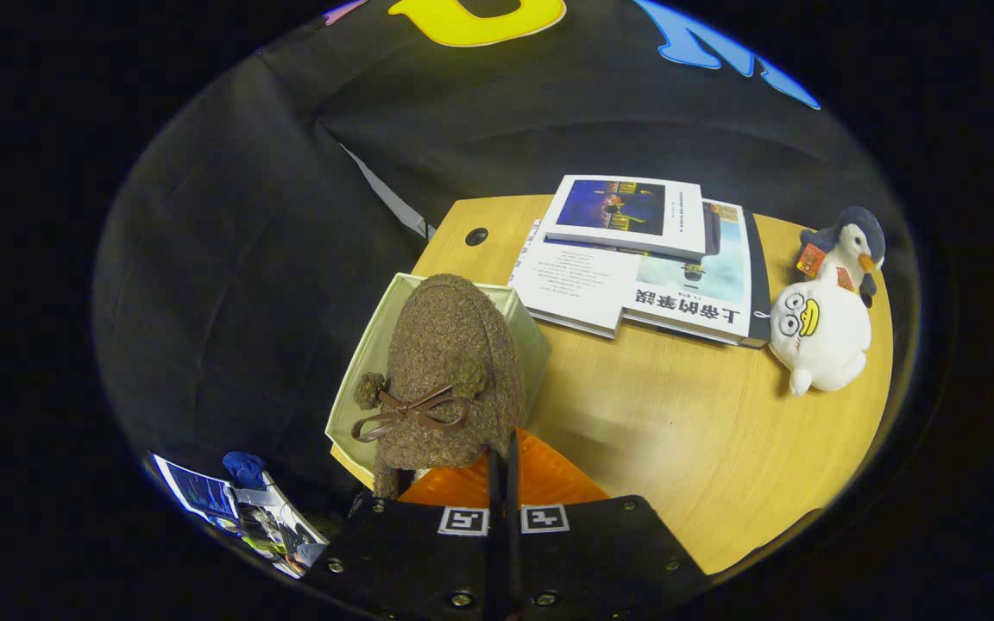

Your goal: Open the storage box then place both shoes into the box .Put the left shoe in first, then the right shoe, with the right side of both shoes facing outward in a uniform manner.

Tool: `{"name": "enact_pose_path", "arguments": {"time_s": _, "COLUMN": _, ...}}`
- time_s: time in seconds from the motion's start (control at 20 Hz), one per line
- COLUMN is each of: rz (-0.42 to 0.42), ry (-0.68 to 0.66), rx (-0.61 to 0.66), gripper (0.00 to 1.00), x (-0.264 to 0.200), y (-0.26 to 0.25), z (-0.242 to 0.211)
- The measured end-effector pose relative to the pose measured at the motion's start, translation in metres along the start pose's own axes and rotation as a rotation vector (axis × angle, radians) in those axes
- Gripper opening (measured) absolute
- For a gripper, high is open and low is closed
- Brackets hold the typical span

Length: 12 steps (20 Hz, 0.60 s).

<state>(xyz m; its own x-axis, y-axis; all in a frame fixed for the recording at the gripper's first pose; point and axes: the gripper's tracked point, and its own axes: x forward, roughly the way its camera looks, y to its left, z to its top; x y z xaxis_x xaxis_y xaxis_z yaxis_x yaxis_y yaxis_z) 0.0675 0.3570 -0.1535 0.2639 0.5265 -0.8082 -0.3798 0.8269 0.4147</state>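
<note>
We see the gripper [504,470] with its two fingers drawn almost together, pinched on the back rim of one brown fuzzy shoe [445,379]. The shoe sits straight ahead of the fingertips, at twelve o'clock from them, toe pointing away, and carries one thin brown bow [411,412] with two small pompoms. It hangs over one pale green box [365,355], which stands open at the near corner of the round wooden table [704,431]; whether the sole touches the box we cannot tell. Something orange [549,479] lies just under the fingers.

Now the writing: at two o'clock from the fingers lie two books [635,259], one stacked on the other. The lower cover carries bold Chinese characters, upside down from here; the small print beside them is too fine to read. The upper book shows a dark blue picture.

At three o'clock from the books, two plush toys: one white duck-faced figure [818,332] and one penguin [855,246] with small red tags, touching each other. Down at eight o'clock from the fingers, printed sheets [238,517] and one blue scrap.
</note>
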Motion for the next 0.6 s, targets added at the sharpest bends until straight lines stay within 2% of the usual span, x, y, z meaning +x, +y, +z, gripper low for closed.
{"name": "enact_pose_path", "arguments": {"time_s": 0.35, "rz": 0.007, "ry": 0.004, "rx": -0.056, "gripper": 0.00, "x": 0.034, "y": 0.043, "z": 0.031}}
{"name": "enact_pose_path", "arguments": {"time_s": 0.6, "rz": -0.006, "ry": 0.047, "rx": -0.094, "gripper": 0.00, "x": 0.066, "y": 0.064, "z": 0.030}}
